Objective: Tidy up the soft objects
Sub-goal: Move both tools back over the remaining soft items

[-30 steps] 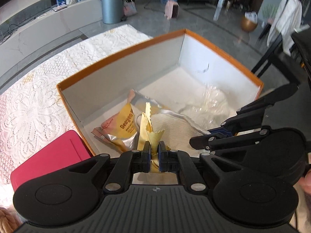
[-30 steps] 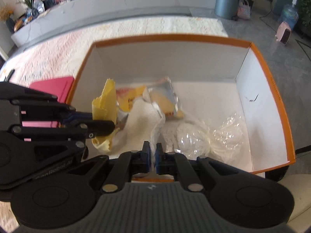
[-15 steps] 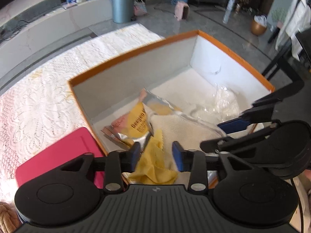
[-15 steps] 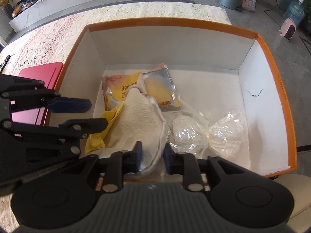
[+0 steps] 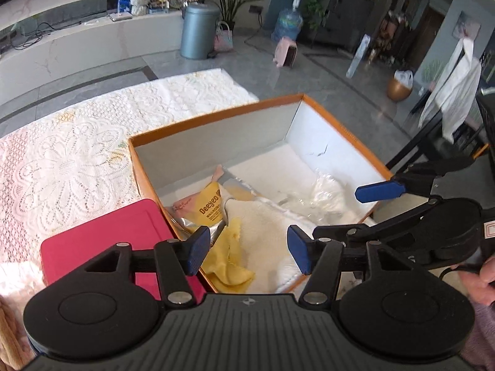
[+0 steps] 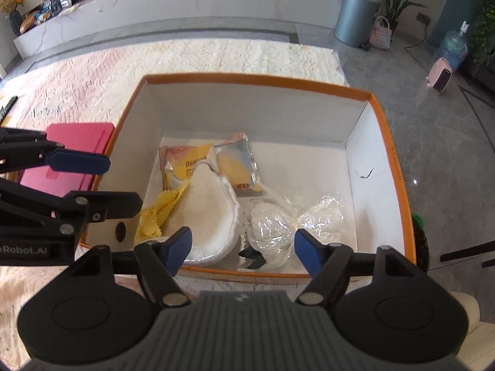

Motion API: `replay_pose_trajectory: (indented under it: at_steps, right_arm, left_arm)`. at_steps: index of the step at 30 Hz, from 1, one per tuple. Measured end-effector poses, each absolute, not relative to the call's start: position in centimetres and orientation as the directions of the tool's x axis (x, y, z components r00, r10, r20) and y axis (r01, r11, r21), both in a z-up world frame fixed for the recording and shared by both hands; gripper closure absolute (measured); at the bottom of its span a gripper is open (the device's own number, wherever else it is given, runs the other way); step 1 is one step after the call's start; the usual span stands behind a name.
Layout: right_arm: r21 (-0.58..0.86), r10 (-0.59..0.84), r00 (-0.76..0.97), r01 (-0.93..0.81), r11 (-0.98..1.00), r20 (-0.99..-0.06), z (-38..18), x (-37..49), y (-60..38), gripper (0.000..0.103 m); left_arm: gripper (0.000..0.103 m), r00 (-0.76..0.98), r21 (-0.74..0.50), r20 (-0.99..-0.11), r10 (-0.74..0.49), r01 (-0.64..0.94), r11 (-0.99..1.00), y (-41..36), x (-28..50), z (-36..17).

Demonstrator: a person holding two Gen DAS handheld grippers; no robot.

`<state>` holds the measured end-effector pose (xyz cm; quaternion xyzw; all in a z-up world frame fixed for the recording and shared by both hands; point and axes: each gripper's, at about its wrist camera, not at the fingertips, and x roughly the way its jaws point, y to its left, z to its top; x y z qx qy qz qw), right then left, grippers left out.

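Where the soft things lie, inside the orange-rimmed box (image 6: 397, 167), they crowd its near half. The white towel (image 6: 210, 210) is heaped near the front wall, and the yellow cloth (image 6: 154, 213) lies crumpled against its left side, in the box's near-left corner. Behind them 2 snack packets rest on the white floor: a yellow-and-pink packet (image 6: 182, 162) partly tucked under the towel's far edge, and a silver packet (image 6: 238, 167) just beside it on the right. To the right of the towel sit 2 clear plastic bags (image 6: 272, 228) of white stuff, touching each other.

The left gripper (image 5: 247, 252) hangs above the near-left corner of the box with its jaws spread wide and nothing between them; the yellow cloth (image 5: 227, 258) and towel (image 5: 266, 228) show below the gap. The right gripper (image 6: 243, 249) hangs over the front wall, jaws likewise wide apart and empty, with the towel and the nearer plastic bag showing between them.

A flat red case (image 5: 105, 244) lies just outside the box's left wall, touching it, on a white lace cloth (image 5: 62, 167) that covers the surface beneath. Farther off stands a grey bin (image 5: 198, 31) on the tiled floor.
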<state>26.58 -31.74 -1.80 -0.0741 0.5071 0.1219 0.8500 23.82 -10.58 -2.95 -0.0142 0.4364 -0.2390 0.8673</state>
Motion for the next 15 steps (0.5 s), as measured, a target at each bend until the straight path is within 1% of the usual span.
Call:
replay_pose_trajectory:
  at_steps: [2, 8, 15]
  right_arm:
    - [0.002, 0.132, 0.497, -0.253, 0.967, -0.858, -1.2, 25.8, -31.8, 0.025]
    - [0.005, 0.117, 0.640, -0.174, 0.985, -0.759, -0.6, 22.3, -30.6, 0.023]
    - [0.053, 0.109, 0.755, -0.098, 0.994, -0.646, -1.0, 17.9, -27.6, 0.022]
  left_arm:
    - [0.036, 0.532, -0.244, -0.727, -0.435, 0.392, 0.887, -10.0, 23.0, -2.6]
    - [0.036, 0.632, -0.255, -0.642, -0.434, 0.359, 0.898, -7.8, 19.7, -1.9]
    - [0.036, 0.739, -0.219, -0.574, -0.353, 0.277, 0.935, -4.5, 14.9, -2.3]
